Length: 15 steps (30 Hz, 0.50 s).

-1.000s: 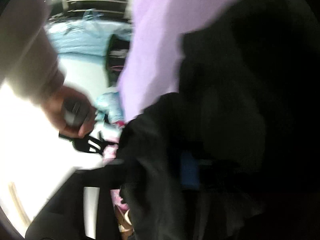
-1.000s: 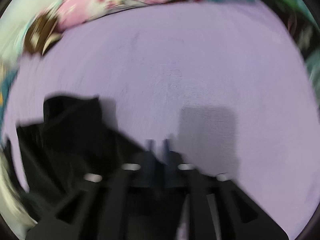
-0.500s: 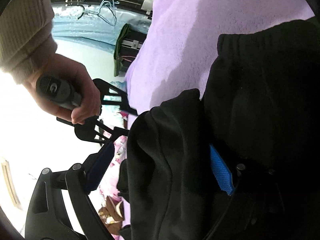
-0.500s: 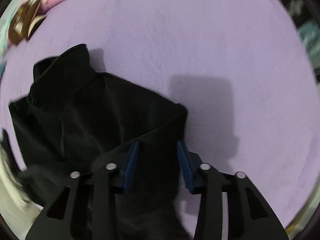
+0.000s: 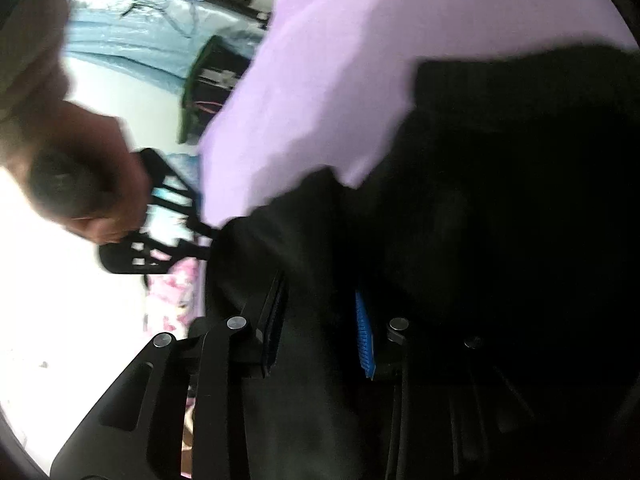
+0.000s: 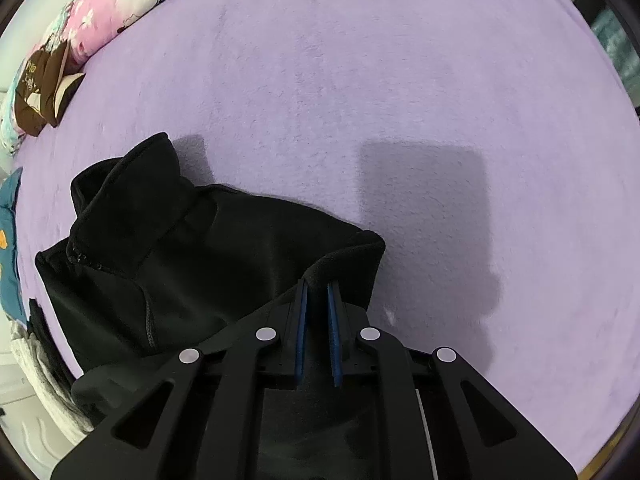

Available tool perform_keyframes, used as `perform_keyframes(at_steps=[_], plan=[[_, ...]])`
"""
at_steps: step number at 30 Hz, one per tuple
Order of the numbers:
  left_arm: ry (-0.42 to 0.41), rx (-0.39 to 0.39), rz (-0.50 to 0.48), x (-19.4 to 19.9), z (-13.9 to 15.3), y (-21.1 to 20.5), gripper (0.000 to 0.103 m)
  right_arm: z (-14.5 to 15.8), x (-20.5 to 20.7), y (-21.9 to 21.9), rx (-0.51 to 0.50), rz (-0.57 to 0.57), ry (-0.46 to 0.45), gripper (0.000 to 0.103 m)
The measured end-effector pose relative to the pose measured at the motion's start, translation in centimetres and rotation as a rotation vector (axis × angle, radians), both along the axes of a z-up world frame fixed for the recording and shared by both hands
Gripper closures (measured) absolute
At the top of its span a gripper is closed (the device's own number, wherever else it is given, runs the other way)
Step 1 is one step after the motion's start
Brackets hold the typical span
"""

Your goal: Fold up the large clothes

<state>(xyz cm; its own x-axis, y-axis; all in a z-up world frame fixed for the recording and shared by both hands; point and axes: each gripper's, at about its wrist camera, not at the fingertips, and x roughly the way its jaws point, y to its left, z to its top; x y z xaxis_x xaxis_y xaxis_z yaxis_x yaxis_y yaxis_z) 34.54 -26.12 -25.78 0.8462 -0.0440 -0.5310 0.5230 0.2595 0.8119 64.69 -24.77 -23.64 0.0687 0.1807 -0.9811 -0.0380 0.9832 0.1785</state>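
Across the lower half of the left wrist view, the left gripper (image 5: 320,316) has just been closing, and a thick bunch of the black fleece jacket (image 5: 500,208) now sits between its jaws, the blue pad (image 5: 365,336) pressed to the cloth. The jacket fills the right and centre of the frame, lying on the lilac blanket (image 5: 328,60). At middle left, blurred, a hand (image 5: 80,176) holds the right gripper's handle, its tips reaching the jacket's near edge.

Low in the centre of the right wrist view, the right gripper (image 6: 318,292) points almost straight down. Its jaws have just been closing and now stand narrow, pinching a raised fold at the jacket's right-hand edge. The collar (image 6: 132,196) stands up at centre left; a flowered quilt (image 6: 120,4) shows at upper left.

Both grips look set for a lift. To do this step well, the two hands would likely need to rise together and keep the cloth taut between them, so that the fleece hangs flat instead of bunching. The right pinch looks shallow and could slip.
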Motion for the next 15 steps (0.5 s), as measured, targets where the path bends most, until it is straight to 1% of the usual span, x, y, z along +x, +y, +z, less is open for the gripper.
perform_keyframes(at_steps=[1,2,3,4,5,6,7,8,9,10,12,13,15], plan=[[0.002,0.005,0.017,0.3,0.2,-0.1,0.055,-0.1,-0.1,-0.1,0.006,-0.007,0.001,0.093],[-0.025,0.016,0.025,0.6,0.1,-0.3,0.041,-0.1,-0.3,-0.1,0.009,-0.007,0.001,0.093],[-0.033,0.022,0.024,0.8,0.0,-0.3,0.041,-0.1,-0.5,-0.1,0.009,-0.006,-0.002,0.093],[-0.001,0.027,0.018,0.9,-0.3,-0.3,0.046,-0.1,-0.3,0.1,0.009,-0.004,-0.004,0.093],[0.038,0.02,0.019,1.2,-0.5,-0.4,0.061,0.1,-0.2,0.6,0.01,-0.003,-0.006,0.093],[0.067,0.007,0.019,1.1,-0.7,-0.4,0.066,0.0,-0.2,0.7,0.014,-0.005,-0.008,0.093],[0.063,0.006,0.017,1.1,-0.9,-0.5,0.08,-0.3,0.1,1.2,0.017,-0.007,-0.009,0.093],[0.054,0.015,0.022,1.0,-1.2,-0.5,0.091,-0.3,-0.1,1.1,0.02,-0.011,-0.009,0.093],[0.063,0.017,0.033,1.0,-1.5,-0.5,0.093,-0.2,-0.4,0.9,0.024,-0.015,-0.007,0.093],[0.074,0.004,0.043,1.2,-1.4,-0.5,0.096,-0.1,-0.5,0.8,0.025,-0.018,-0.007,0.093],[0.082,-0.006,0.046,1.3,-1.4,-0.5,0.097,0.1,-0.2,0.5,0.024,-0.03,-0.017,0.096],[0.078,0.0,0.04,1.2,-1.5,-0.5,0.097,0.3,-0.1,0.2,0.025,-0.041,-0.029,0.097],[0.05,0.029,0.025,0.6,-1.9,-0.6,0.098,0.1,0.1,0.0,0.041,-0.052,-0.021,0.097]])
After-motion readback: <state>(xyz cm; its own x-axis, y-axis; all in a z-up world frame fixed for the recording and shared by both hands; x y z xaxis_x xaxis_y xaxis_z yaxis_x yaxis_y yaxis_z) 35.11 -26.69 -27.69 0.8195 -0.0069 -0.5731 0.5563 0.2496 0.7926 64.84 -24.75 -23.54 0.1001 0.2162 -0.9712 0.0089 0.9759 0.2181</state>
